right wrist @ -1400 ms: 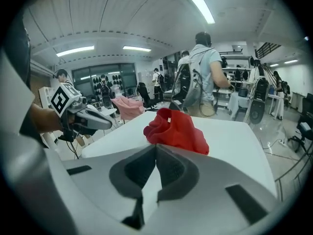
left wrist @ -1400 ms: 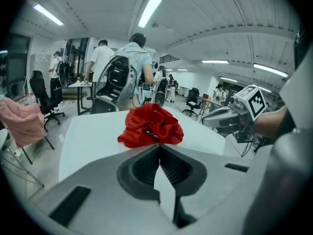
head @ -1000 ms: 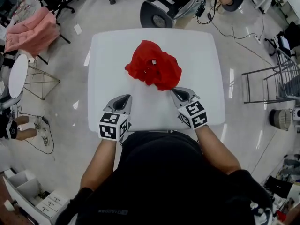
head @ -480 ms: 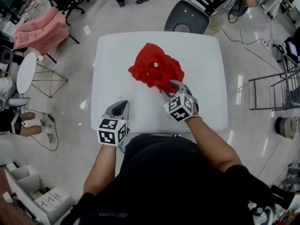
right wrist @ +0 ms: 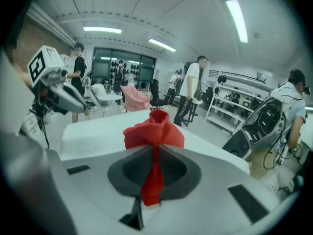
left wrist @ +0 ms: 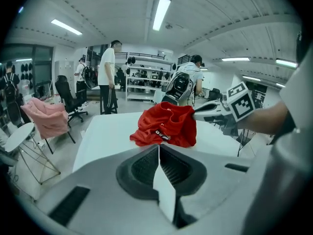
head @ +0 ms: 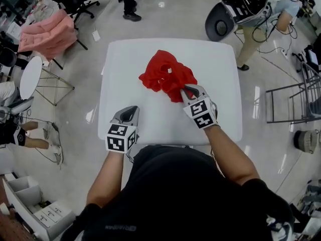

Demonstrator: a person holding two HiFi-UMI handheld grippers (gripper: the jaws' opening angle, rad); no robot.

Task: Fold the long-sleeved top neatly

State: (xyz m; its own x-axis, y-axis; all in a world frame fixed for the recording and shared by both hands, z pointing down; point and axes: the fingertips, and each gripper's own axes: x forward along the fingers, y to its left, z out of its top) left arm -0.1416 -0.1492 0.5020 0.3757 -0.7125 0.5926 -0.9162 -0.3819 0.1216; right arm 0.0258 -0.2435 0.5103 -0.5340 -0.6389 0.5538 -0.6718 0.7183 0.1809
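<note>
head view: red top (head: 168, 77) bunched at the middle of the table (head: 120, 59); left gripper view: your left gripper (left wrist: 159, 150) closed, empty, short of it; right gripper view: your right gripper (right wrist: 155, 152) has just been closing, a fold pinched between its jaws, so likely the spreading-out step, next draw it flat.

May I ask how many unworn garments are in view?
2: the red top crumpled on the white table, and a pink garment draped beyond the table's far-left corner. More may be hidden.
</note>
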